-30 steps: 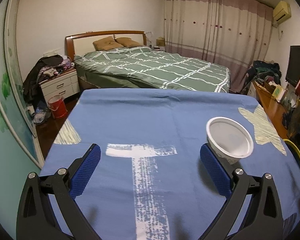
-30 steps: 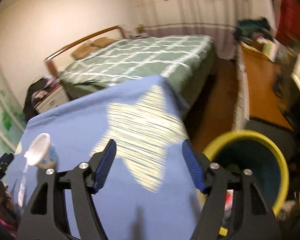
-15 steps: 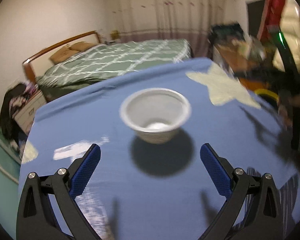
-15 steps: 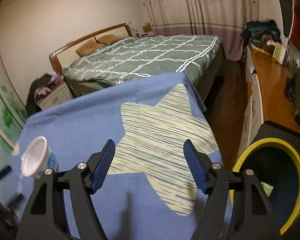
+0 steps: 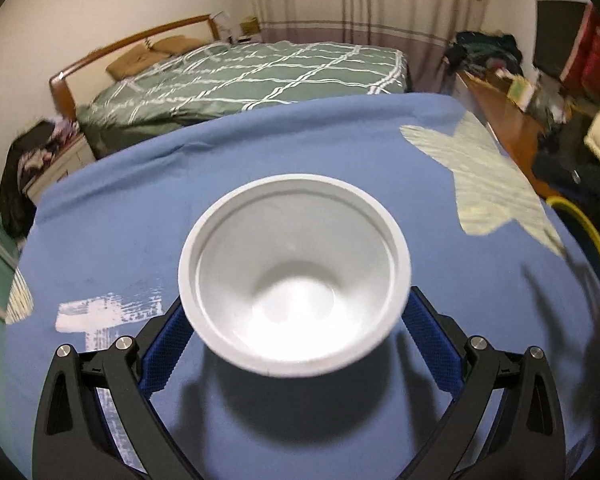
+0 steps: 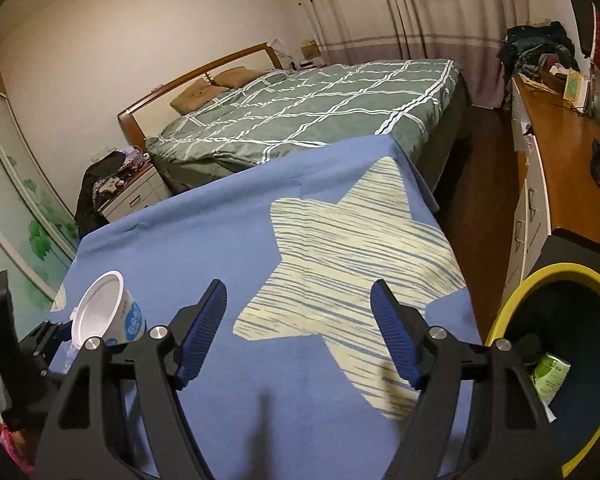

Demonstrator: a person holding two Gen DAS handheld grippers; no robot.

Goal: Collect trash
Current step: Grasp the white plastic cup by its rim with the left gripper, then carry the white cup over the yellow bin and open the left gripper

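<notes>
Left gripper has its blue pads either side of the white cup, low on the body and partly hidden under the rim. Can't tell whether the pads actually press the wall or just bracket it. The shadow below suggests the cup is off the blue cloth, or about to be, near-left part of the table. Right view shows the same cup tilted, mouth facing away from the bin.

Right gripper is spread wide, holding nothing, hovering over the pale star print.

Risks from here:
- Thin tapered wall (looks like a yogurt pot): squeeze too hard and it buckles and pops out; too soft and the taper lets it slide up out of the pads.
- It's already tilted, so any residue could spill onto the cloth during the carry.
- The yellow-rimmed bin sits off the right edge of the table, well apart from the cup, so the carry crosses the whole table and passes the idle right gripper. Collision likely if that one doesn't clear.
- Release too early and it lands on the rim or the floor.
</notes>
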